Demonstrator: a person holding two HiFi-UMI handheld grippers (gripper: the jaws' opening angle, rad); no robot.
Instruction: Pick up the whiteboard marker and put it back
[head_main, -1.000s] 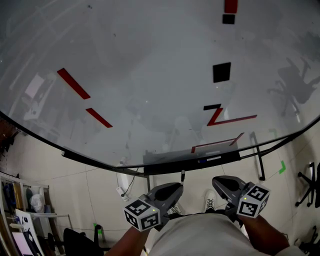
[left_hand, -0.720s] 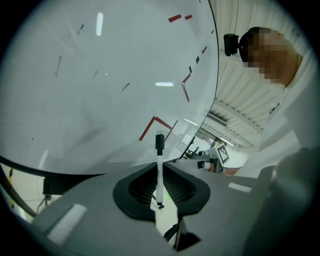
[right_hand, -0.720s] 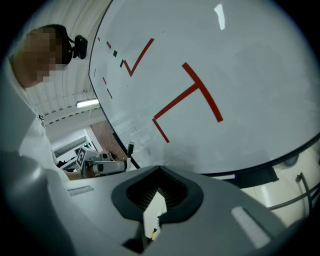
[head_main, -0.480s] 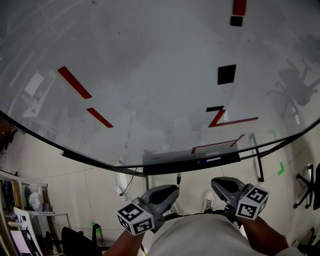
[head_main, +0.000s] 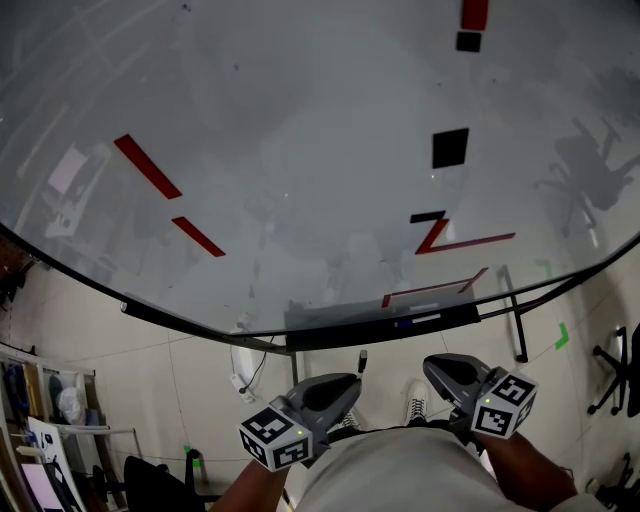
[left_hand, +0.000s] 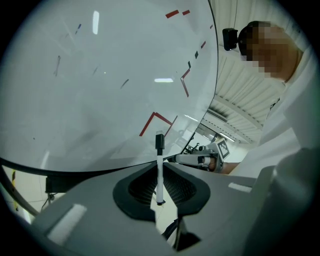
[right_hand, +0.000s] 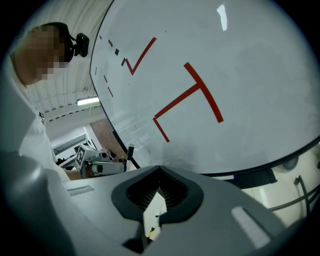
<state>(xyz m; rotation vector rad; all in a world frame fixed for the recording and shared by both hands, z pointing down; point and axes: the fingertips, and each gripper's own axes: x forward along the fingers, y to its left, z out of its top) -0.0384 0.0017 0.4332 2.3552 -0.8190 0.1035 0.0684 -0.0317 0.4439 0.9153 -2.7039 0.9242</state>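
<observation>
1. The left claw (left_hand: 159, 166) pinches the whiteboard marker (left_hand: 159, 150) low on its white barrel. This leaves the black cap end free, probably so the marker can be laid on the ledge (head_main: 400, 322) under the whiteboard (head_main: 300, 150).
2. The right claw (right_hand: 160, 169) is pressed together on nothing and held low at the near right, out of the way.
3. The marker's long axis runs along the left claw, with the cap pointing far, toward the whiteboard.

Whiteboard marker (left_hand: 159, 172): white barrel, black cap; clamped upright in left tongs (left_hand: 159, 162), cap outward.
</observation>
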